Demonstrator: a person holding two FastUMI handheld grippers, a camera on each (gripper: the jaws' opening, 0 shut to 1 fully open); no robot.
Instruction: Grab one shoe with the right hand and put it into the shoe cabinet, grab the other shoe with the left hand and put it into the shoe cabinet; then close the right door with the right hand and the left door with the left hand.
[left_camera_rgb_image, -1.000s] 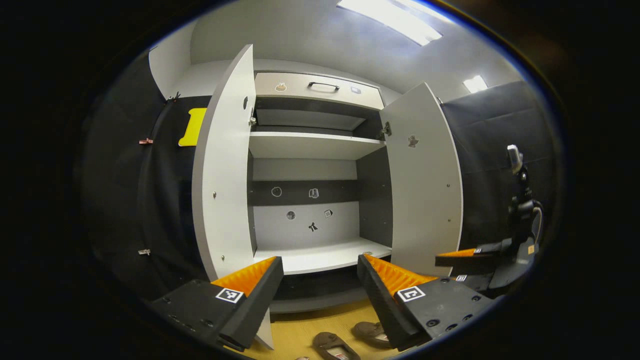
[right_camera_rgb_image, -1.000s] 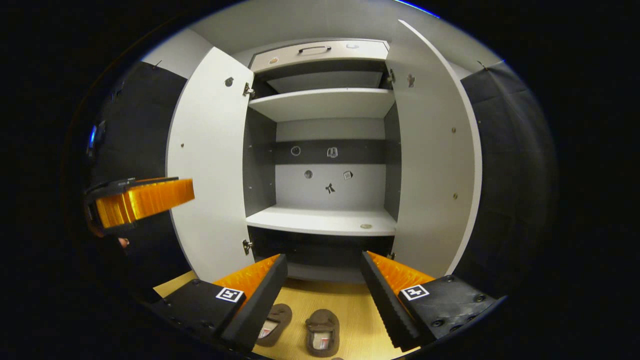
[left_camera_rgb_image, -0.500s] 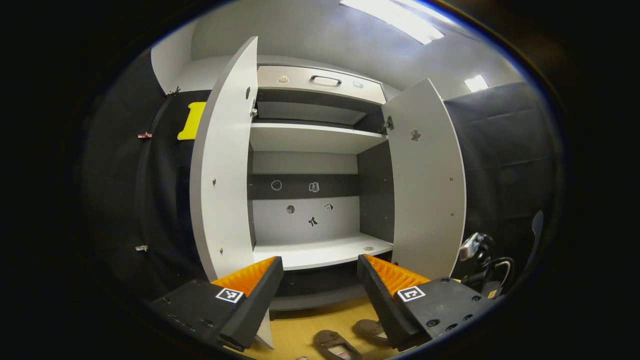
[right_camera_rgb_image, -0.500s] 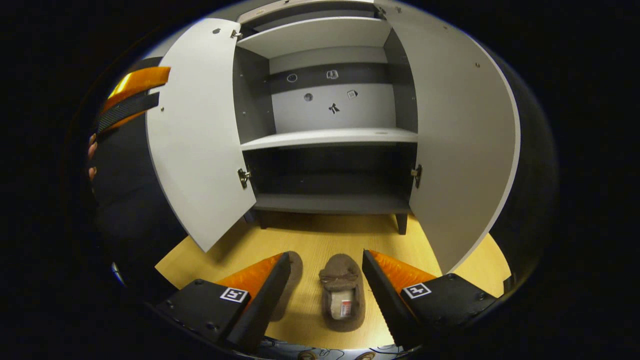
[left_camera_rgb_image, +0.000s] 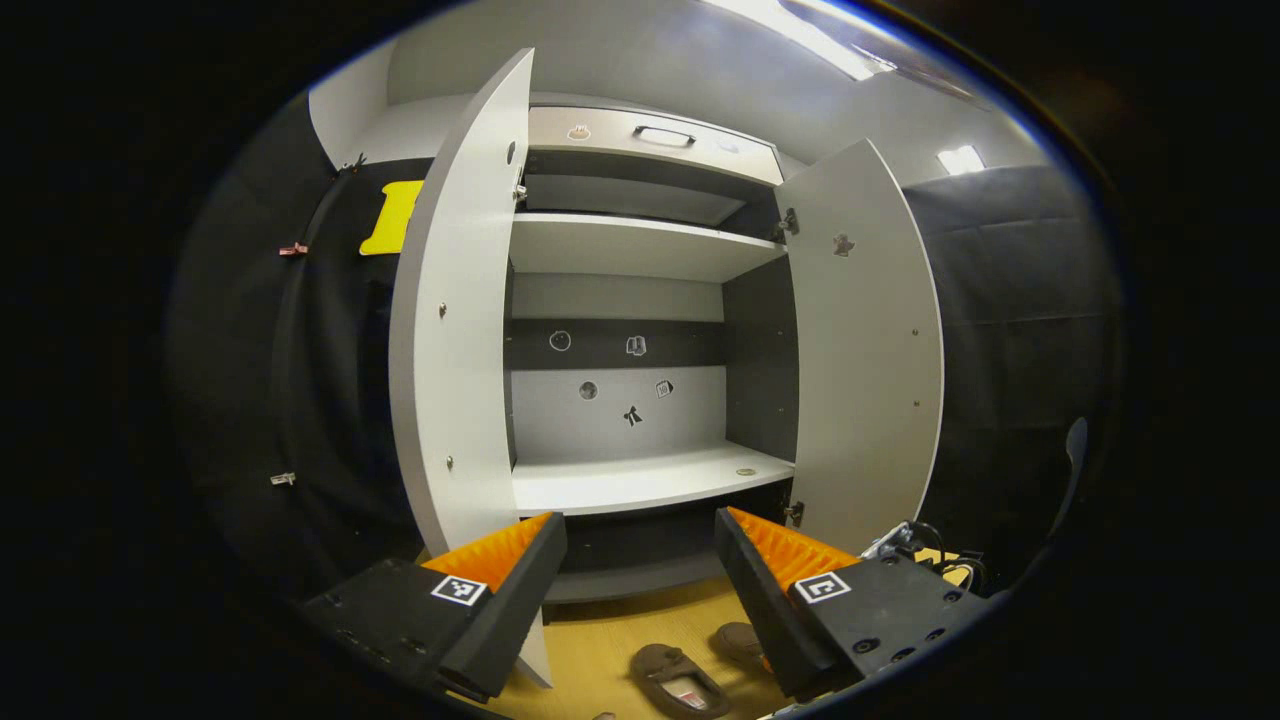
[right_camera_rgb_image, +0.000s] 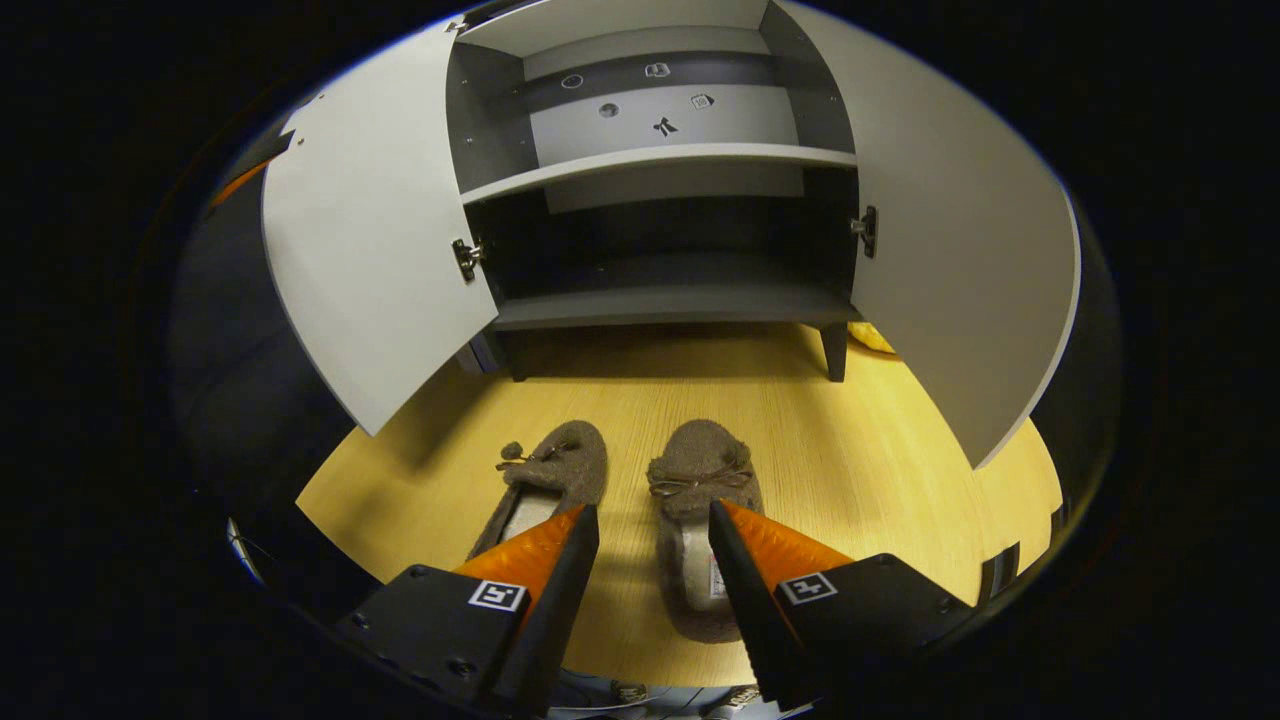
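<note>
We hung our right gripper (right_camera_rgb_image: 648, 560), fingers apart, above the right shoe (right_camera_rgb_image: 700, 510) on the floor (right_camera_rgb_image: 880, 470); grabbing it came next, needing descent. Left gripper (left_camera_rgb_image: 640, 565) waited, fingers apart, facing the cabinet (left_camera_rgb_image: 640, 480).

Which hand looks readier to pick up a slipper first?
The right. The right tool hangs open low over the two slippers, nearest the right slipper, while the left tool faces the cabinet shelves.
</note>
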